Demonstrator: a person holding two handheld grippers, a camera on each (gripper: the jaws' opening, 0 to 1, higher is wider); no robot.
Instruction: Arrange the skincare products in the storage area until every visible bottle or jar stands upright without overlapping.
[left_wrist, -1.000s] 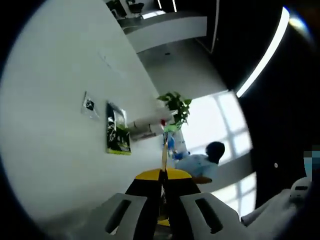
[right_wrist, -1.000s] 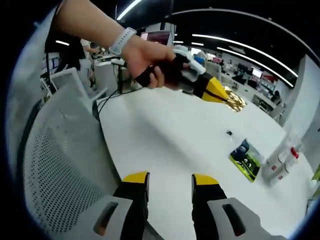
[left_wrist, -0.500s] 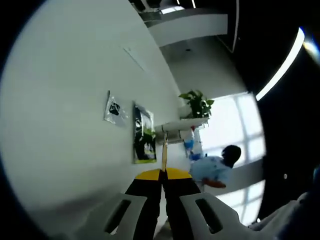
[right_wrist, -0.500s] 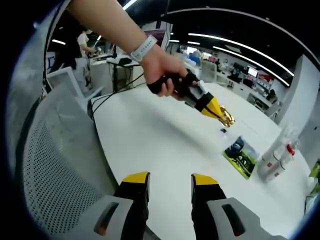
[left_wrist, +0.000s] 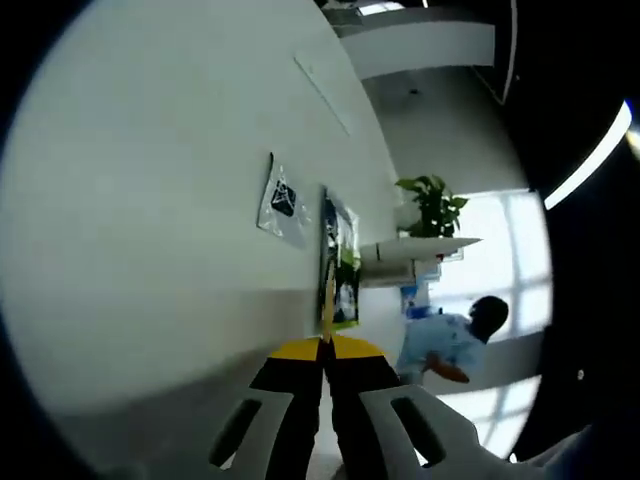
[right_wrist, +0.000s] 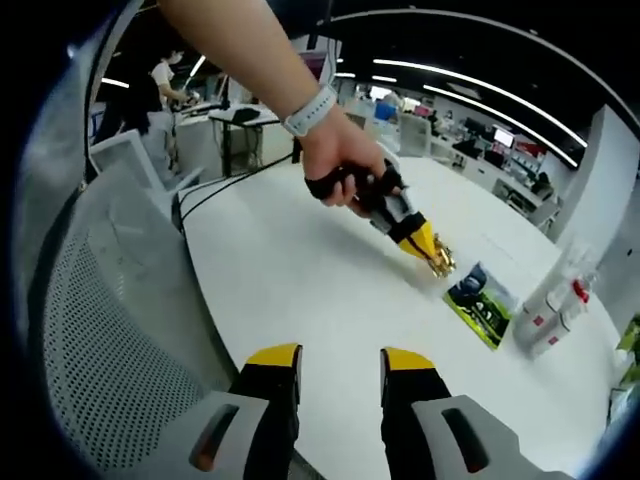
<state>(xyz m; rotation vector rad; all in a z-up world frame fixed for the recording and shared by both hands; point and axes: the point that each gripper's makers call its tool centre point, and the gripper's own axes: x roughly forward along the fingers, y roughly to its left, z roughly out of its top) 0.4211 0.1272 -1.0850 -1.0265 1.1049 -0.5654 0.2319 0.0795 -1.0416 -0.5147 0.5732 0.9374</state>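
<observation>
White tabletop (right_wrist: 320, 290) fills my frames, an open office behind. My left gripper (right_wrist: 437, 262) pinches a thin gold piece (left_wrist: 328, 300) just above the green packet (right_wrist: 478, 303), clear bottles (right_wrist: 552, 310) at right. My right gripper (right_wrist: 338, 362) stands apart, holding nothing.

**An open-plan office**

The right gripper view shows a wide room under a dark ceiling with long strip lights (right_wrist: 480, 88). Rows of desks with monitors (right_wrist: 480, 150) run far into the background, and a person (right_wrist: 160, 80) stands at one workstation. A perforated white office chair (right_wrist: 110, 330) sits at a large white table (right_wrist: 300, 290). In the left gripper view, a potted plant (left_wrist: 435, 200) stands by bright windows (left_wrist: 500, 250), near a seated person (left_wrist: 450, 340).
</observation>
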